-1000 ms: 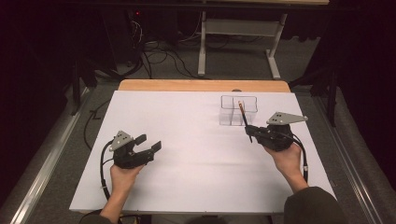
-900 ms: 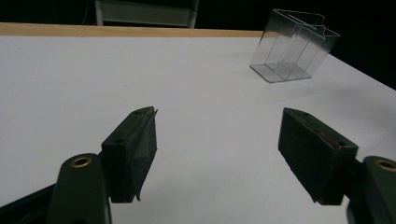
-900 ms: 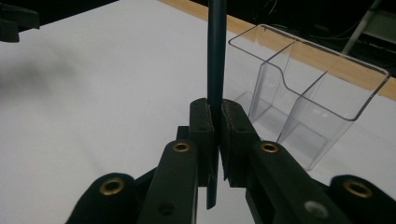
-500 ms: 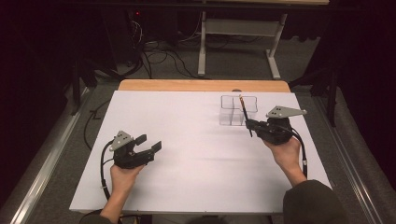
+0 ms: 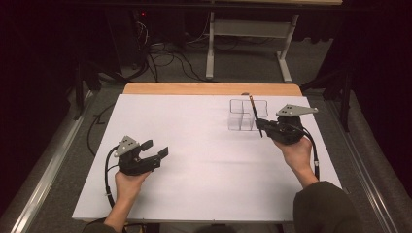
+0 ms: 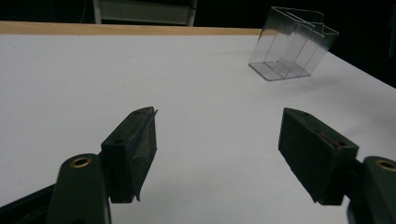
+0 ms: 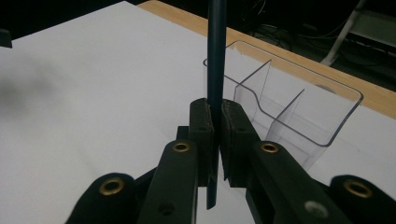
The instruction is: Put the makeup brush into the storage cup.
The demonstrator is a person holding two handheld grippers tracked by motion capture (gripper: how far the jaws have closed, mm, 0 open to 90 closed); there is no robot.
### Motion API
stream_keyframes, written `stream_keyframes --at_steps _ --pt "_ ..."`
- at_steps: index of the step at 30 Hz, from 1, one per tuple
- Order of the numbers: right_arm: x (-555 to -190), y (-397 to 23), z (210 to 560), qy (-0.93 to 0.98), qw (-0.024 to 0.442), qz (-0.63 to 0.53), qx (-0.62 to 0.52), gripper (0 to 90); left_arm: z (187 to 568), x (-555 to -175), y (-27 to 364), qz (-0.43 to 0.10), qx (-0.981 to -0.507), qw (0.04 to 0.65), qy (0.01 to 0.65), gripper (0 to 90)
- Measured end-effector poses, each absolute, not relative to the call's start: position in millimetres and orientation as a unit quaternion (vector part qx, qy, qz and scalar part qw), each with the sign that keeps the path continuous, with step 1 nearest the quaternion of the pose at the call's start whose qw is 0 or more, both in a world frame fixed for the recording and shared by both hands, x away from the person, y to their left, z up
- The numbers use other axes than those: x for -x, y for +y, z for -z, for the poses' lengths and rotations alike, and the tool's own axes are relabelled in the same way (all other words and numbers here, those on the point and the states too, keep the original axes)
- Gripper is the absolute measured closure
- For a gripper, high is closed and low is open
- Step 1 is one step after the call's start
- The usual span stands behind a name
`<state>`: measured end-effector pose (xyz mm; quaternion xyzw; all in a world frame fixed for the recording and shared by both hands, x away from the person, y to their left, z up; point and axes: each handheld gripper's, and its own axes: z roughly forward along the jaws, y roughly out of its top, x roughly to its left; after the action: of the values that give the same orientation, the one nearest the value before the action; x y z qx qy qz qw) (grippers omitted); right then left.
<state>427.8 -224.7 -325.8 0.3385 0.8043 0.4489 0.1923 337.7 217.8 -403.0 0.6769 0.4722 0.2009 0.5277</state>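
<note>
A dark pen [image 5: 255, 115] [image 7: 215, 70] stands nearly upright between the jaws of my right gripper [image 5: 263, 125] [image 7: 216, 126], which is shut on it. The pen hangs just above the near side of a clear plastic organizer [image 5: 243, 115] [image 7: 289, 116] with several compartments, at the right back of the white table top [image 5: 204, 145]. My left gripper [image 5: 156, 149] [image 6: 217, 149] rests at the front left, jaws open and wide apart, nothing between them. From the left gripper view the organizer [image 6: 292, 44] stands far ahead to the right.
A bare wooden strip [image 5: 209, 89] runs along the table's far edge. Beyond it are a metal stand [image 5: 248, 43] and loose cables [image 5: 160, 58] on the floor. A metal rail [image 5: 43, 174] lies along the left side.
My right gripper with the pen has drifted slightly toward the organizer and tilted the pen more upright. The left gripper has stayed where it was.
</note>
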Motion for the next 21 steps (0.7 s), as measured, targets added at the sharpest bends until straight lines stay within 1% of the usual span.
stream_keyframes --at_steps 8,21 --pt "-434.8 -226.6 324.6 0.800 0.185 -0.449 -0.352 86.0 403.0 -337.8 217.4 -0.201 -0.677 0.526 0.474 28.0" --pt "-448.3 -223.0 316.6 0.796 0.193 -0.445 -0.362 85.9 403.0 -338.0 217.1 -0.200 -0.678 0.526 0.473 27.8"
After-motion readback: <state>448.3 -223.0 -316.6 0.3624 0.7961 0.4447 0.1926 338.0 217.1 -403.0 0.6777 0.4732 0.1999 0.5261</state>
